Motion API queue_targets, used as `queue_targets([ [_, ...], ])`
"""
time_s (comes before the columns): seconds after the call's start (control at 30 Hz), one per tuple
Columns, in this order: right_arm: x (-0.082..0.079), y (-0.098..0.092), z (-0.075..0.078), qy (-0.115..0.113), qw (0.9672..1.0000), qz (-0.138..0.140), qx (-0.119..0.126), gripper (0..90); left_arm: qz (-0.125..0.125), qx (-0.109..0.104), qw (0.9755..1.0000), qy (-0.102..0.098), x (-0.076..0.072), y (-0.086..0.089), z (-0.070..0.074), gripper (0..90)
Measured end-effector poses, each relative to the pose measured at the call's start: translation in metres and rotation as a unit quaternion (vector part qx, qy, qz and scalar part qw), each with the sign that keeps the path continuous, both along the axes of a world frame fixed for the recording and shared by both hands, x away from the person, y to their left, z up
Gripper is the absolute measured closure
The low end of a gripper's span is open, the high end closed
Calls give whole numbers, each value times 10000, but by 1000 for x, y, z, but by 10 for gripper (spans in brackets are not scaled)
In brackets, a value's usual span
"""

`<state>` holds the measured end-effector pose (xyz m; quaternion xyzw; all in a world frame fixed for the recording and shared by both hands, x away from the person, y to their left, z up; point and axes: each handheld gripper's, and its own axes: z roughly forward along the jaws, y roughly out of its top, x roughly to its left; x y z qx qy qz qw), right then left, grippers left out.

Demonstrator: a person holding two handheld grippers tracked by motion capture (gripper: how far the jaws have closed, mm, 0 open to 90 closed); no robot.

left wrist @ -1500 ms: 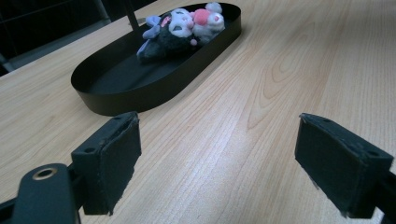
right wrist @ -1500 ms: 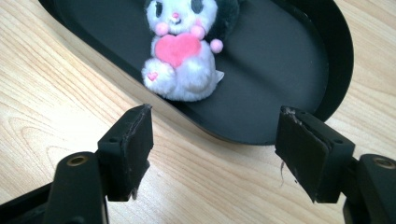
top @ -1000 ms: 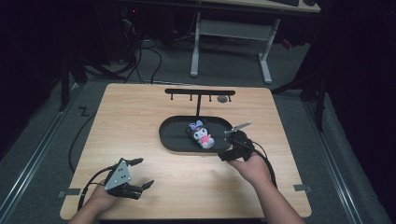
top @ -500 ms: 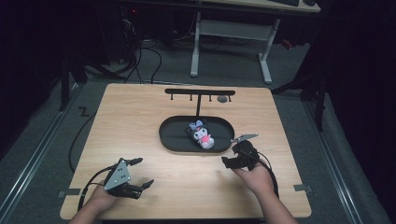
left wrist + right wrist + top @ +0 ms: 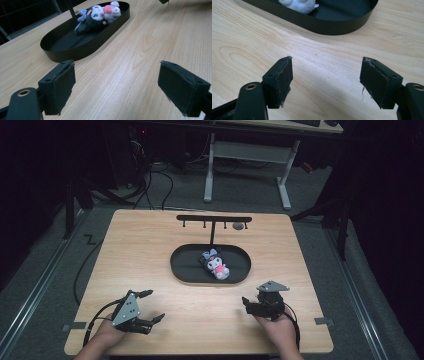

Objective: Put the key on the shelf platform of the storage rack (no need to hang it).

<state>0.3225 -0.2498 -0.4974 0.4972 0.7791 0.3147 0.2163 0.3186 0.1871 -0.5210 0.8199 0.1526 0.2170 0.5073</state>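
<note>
High view: rack [image 5: 214, 220] behind tray [image 5: 182, 268]; left gripper view: plush toy [image 5: 96, 15] in tray; both grippers' jaws apart, empty.

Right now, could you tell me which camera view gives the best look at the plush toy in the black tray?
The left gripper view: the plush toy lies close and whole in the black tray, its face and pink parts clear. The high view shows it whole but small; the right gripper view catches just a white edge of it.

Plush toy [image 5: 216, 264] in black tray [image 5: 185, 267]; tongs apart.
</note>
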Motion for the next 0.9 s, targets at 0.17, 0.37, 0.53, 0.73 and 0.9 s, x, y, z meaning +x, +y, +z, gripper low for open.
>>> queue_targets([
  [0.17, -16, -9, -8, -253, 9994, -84, 234, 237, 73, -92, 9999, -67, -2, 3, 0, 154],
  [0.37, -33, -27, -9, -510, 9977, -161, 409, 177, 265, -263, 9993, -59, -2, 7, 1, 153],
  [0.53, -40, -38, -12, -790, 9956, -100, 496, 154, 198, -156, 9996, -127, -4, 5, 0, 154],
  [0.73, -37, -48, -12, -939, 9923, -429, 677, 154, 286, -369, 9988, -162, -5, 11, 0, 153],
  [0.9, -32, -59, -6, -1080, 9872, -732, 917, 154, 291, -434, 9986, -111, -5, 12, 1, 153],
])
